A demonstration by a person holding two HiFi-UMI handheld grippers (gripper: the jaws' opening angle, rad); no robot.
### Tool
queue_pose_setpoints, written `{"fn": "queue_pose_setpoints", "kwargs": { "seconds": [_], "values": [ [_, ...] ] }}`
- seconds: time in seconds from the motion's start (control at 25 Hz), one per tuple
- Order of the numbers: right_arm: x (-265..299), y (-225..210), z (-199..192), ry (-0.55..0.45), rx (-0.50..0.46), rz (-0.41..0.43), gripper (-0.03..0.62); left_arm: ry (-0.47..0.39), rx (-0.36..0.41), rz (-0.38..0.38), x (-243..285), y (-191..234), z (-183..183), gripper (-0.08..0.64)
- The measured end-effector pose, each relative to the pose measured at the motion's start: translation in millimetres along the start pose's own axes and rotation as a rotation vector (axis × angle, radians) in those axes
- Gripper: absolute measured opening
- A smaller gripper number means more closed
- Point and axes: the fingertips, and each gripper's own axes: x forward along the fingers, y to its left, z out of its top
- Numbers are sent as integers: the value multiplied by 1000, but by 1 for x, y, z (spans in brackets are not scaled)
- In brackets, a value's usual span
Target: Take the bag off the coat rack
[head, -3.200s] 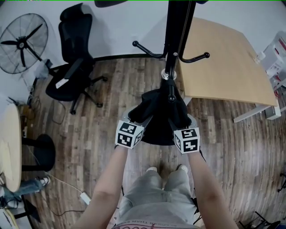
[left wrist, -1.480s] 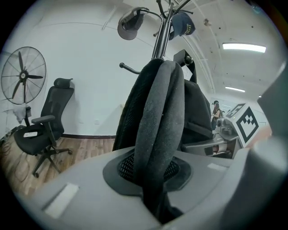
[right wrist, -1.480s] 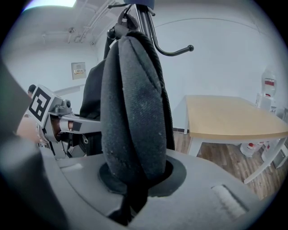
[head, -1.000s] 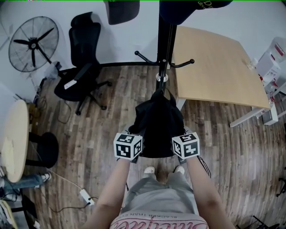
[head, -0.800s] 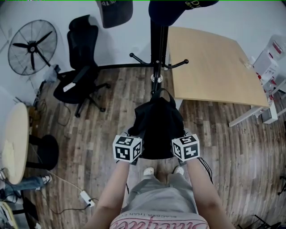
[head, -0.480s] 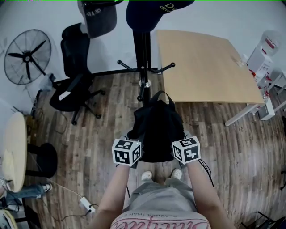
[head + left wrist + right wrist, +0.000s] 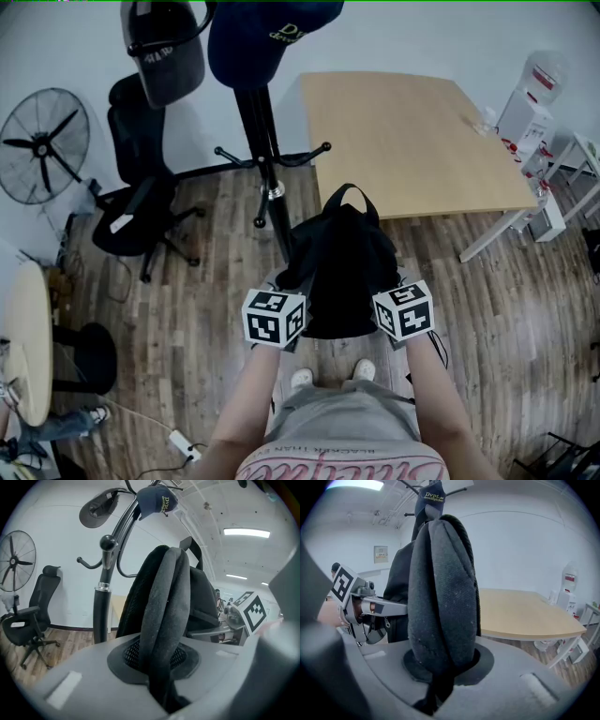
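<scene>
Two hand-held grippers, perhaps down-tilted, clamping bag

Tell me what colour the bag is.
The soft fabric bag is black, clearest in the head view.

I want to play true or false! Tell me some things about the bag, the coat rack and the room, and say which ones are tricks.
1. The left gripper and the right gripper are both clamped on the black bag. True.
2. A grey cap and a navy cap hang at the top of the coat rack. True.
3. The bag's top loop hangs on a hook. False: the top loop stands free, beside the pole.
4. The fan stands on the table. False: the fan stands on the floor near the black chair, away from the table.
</scene>
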Motion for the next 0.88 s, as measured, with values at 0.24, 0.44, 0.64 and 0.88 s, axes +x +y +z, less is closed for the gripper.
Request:
{"fn": "queue_pose_setpoints", "kwargs": {
  "seconds": [0.24,0.44,0.64,0.88],
  "values": [
    [-22,-31,21,-52,1,-61,40,-41,55,-50,20,-25,33,71],
    [-42,-50,43,-121,5,-110,40,-93,112,-87,28,-44,65,69],
    [-59,-63,67,-191,-10,-158,38,-145,176,-114,32,-58,97,67],
    [-82,-76,96,-267,-31,-206,37,-220,231,-137,32,-76,137,67]
  ]
}}
